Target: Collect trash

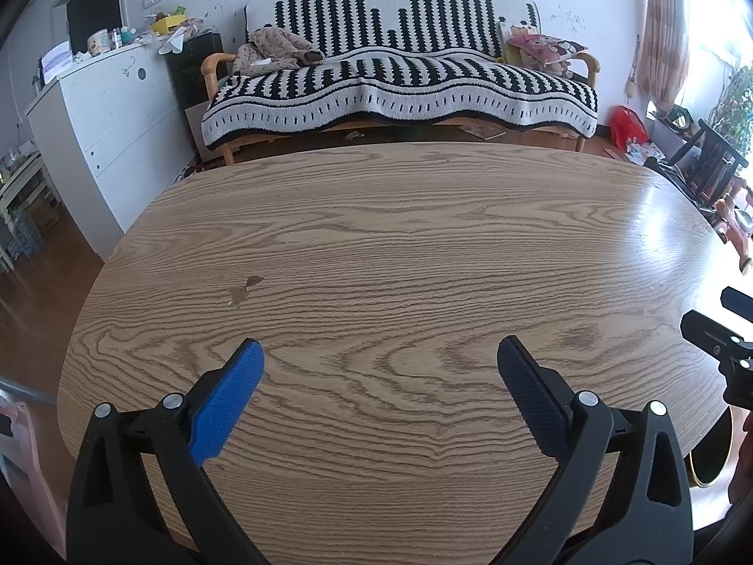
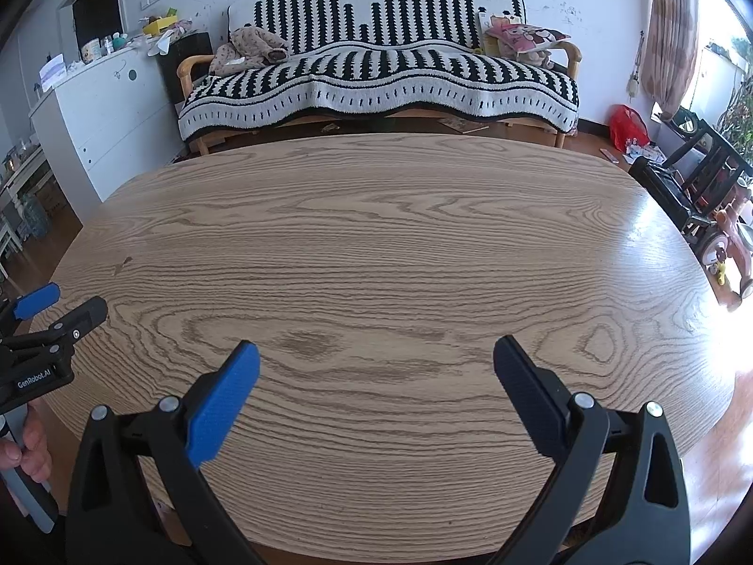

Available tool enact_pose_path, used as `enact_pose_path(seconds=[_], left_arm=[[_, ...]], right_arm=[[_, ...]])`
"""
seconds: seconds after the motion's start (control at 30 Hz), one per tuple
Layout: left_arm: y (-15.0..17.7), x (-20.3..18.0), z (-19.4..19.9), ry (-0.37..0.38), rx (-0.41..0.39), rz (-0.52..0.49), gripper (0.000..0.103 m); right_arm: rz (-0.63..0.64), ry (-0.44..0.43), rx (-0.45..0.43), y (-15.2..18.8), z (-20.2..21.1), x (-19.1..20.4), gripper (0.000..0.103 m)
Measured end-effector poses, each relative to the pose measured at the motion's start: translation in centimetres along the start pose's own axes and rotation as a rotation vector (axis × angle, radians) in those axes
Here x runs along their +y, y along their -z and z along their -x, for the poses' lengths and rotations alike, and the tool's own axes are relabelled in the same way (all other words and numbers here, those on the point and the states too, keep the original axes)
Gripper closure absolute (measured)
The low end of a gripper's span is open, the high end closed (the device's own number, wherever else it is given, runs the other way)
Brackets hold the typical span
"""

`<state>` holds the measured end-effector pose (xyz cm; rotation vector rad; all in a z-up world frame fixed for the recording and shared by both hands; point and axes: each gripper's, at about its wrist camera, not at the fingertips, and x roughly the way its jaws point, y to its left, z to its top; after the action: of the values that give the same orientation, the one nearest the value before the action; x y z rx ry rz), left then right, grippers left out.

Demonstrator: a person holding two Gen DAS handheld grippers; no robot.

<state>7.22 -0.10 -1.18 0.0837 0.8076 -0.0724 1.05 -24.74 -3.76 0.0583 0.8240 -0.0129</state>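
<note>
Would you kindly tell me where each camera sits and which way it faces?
Left wrist: on the left gripper, looking across the wooden table to the striped sofa; the right gripper shows at the right edge.
Right wrist: on the right gripper, facing the same way; the left gripper and fingers show at left.
Shared: table, sofa, red bag.
</note>
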Motion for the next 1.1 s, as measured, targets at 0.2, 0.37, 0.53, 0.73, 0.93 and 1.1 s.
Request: enact_pose_path(seconds=[0.2, 0.37, 0.53, 0.73, 0.93, 1.1], left_arm=[[0.04, 0.09, 0.03, 0.002, 0.000, 0.003, 0.006], [0.06, -0.01, 0.10, -0.002, 0.001, -0.002, 0.006], [0.03, 0.09, 0.02, -0.006, 0.002, -0.001, 0.006], [0.04, 0.05, 0.04, -0.009, 0.000, -0.006, 0.006], [0.02, -0.01, 0.19, -0.017, -0.010, -0.010, 0.006], [0.03, -0.12, 0.31, -0.015, -0.013, -0.011, 0.006]], right_arm=[[0.003, 0.000, 0.001, 0.02, 0.02, 0.02, 0.007], [0.002, 0.001, -0.001, -0.01, 0.00, 0.02, 0.007], [0.002, -0.001, 0.002, 0.08, 0.13, -0.06, 0.007], [0.008, -0.003, 0.004, 0.17, 0.09, -0.30, 0.007], [0.010, -0.003, 0.003, 0.17, 0.09, -0.29, 0.007], [0.009, -0.004, 0.004, 0.13, 0.04, -0.25, 0.007]])
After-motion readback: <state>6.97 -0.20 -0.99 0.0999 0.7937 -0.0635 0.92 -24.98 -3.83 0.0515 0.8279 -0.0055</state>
